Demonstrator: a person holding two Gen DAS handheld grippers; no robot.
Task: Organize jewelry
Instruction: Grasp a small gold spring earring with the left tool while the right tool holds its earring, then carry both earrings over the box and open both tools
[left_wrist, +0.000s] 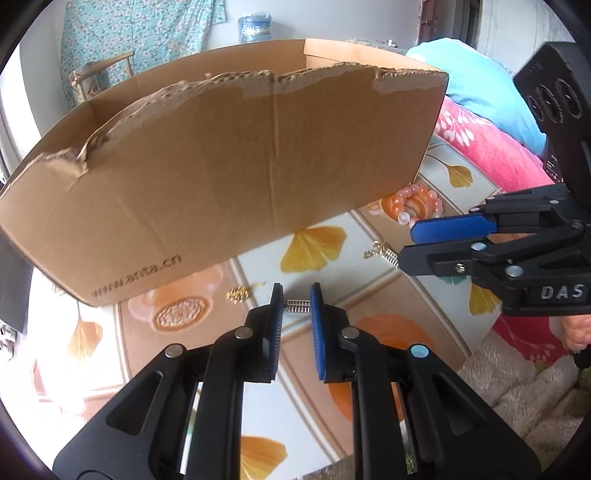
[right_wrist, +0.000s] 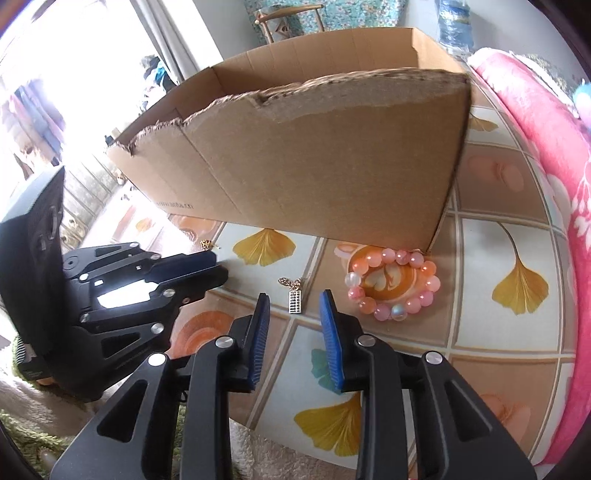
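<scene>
Jewelry: small pieces lie on a cloth in front of a box, and one more is in my grip.
Left jaws: my left gripper (left_wrist: 296, 292) points down at the cloth. Its jaws are narrow and pinch a silver charm (left_wrist: 297, 306), shaped like a tiny abacus, crosswise at the very tips.
Right jaws: my right gripper (right_wrist: 294, 297) has its jaws apart, holding nothing.
Between the right tips: a chained charm (right_wrist: 294, 302), another small abacus on a short gold chain, lies flat on the cloth. Neither blue pad touches it.
Gold charm: a small gold charm (left_wrist: 238, 294) lies on the cloth just to the left of my left tips, close to the foot of the box.
Bracelet: a bead bracelet (right_wrist: 393, 284) of pink and orange beads lies in a ring to the right of the chained charm, near the box's right corner.
Box: a cardboard box (left_wrist: 221, 166), open at the top with a torn, ragged front edge, stands just behind all the pieces.
Surface: a patterned cloth (right_wrist: 509, 251) with yellow ginkgo leaves and coffee-cup pictures.
Far right: a pink blanket (right_wrist: 535, 147) lies along the cloth's edge.
</scene>
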